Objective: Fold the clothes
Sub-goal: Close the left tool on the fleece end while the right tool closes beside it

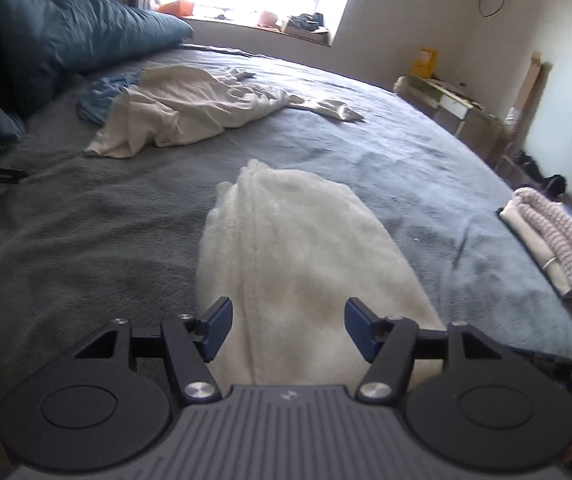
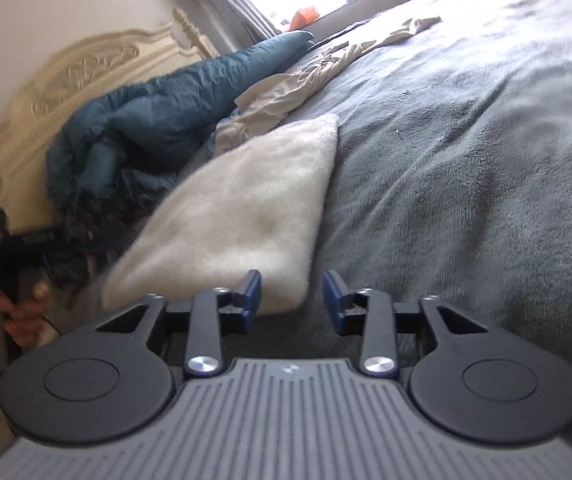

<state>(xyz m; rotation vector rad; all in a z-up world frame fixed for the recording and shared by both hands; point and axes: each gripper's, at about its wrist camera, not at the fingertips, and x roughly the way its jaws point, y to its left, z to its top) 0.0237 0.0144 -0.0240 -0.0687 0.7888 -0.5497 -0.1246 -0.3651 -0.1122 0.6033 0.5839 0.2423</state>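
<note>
A white fluffy garment point(image 1: 293, 248) lies folded into a long strip on the grey bed blanket point(image 1: 86, 240). My left gripper point(image 1: 288, 312) hovers over its near end, open, with the fabric under the gap and neither pad pressing on it. In the right wrist view the same garment point(image 2: 246, 208) is a flat slab. My right gripper point(image 2: 291, 284) stands open at its near corner, one blue pad over the fabric and the other over the blanket point(image 2: 465, 160). A crumpled cream garment point(image 1: 182, 108) lies further up the bed, partly over a blue one point(image 1: 102, 96).
A teal duvet point(image 1: 66, 40) is heaped at the head of the bed by the carved headboard point(image 2: 86, 72). Folded clothes point(image 1: 549, 236) sit stacked at the bed's right edge. A hand point(image 2: 18, 312) grips a black device at the left edge. A desk point(image 1: 445, 100) stands by the wall.
</note>
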